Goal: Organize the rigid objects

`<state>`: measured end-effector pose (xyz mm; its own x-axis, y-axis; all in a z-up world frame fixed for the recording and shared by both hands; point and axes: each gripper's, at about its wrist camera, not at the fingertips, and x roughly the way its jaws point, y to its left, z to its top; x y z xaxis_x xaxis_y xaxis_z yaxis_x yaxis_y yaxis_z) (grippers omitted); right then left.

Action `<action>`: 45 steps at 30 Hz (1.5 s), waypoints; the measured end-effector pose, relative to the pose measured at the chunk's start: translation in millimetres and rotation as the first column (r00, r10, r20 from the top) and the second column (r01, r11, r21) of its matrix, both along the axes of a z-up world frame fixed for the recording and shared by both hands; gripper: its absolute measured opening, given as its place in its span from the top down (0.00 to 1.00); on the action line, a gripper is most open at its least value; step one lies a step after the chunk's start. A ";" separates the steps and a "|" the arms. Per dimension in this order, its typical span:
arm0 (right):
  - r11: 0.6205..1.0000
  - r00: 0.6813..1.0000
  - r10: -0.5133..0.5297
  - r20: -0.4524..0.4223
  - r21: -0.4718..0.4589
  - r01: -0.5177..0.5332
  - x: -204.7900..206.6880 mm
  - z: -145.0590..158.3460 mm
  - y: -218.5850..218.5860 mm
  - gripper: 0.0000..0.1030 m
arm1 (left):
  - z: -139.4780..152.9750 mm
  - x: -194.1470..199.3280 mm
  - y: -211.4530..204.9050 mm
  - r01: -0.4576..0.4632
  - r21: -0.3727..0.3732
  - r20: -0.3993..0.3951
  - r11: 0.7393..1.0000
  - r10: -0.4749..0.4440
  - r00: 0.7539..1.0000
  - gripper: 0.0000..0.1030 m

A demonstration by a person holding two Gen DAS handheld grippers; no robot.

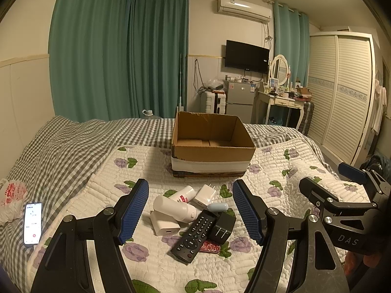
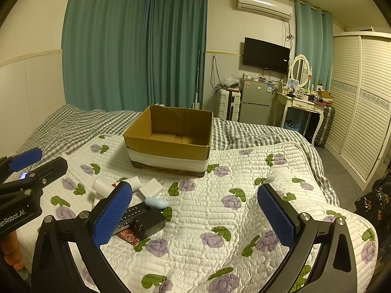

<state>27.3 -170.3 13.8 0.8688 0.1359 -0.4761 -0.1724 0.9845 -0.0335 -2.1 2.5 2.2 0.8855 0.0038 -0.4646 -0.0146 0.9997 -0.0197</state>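
Note:
A pile of small items lies on the floral quilt [image 1: 151,263]: two white bottles [image 1: 174,207], a white plug charger [image 1: 204,194], a white adapter [image 1: 162,225], a black remote [image 1: 194,235], a black charger [image 1: 222,227], a pale blue oval case [image 1: 217,207] and a red patterned card [image 1: 210,247]. My left gripper [image 1: 190,211] hovers open just over this pile, holding nothing. An open cardboard box [image 1: 212,141] stands behind the pile; its visible part holds nothing. My right gripper [image 2: 194,214] is open over bare quilt, to the right of the remote [image 2: 133,216] and black charger [image 2: 146,222].
A lit phone [image 1: 33,222] and a plastic bag [image 1: 12,195] lie on the grey checked sheet at the left. The bed edge drops off at the right toward a louvred wardrobe [image 2: 361,102]. A dresser [image 2: 303,102] and a fridge [image 2: 254,102] stand at the far wall.

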 end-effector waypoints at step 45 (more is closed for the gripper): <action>0.998 0.990 0.048 -0.129 -0.042 -0.054 34.4 -41.0 16.9 0.00 | -56.5 38.5 10.2 -0.053 0.050 -0.171 0.997 0.061 0.983 0.28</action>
<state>61.6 -153.4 -27.1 0.7926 0.1547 -0.5897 -0.2282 0.9722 -0.0518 36.4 12.7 -54.2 0.7899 0.0761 -0.6085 -0.0708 0.9969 0.0328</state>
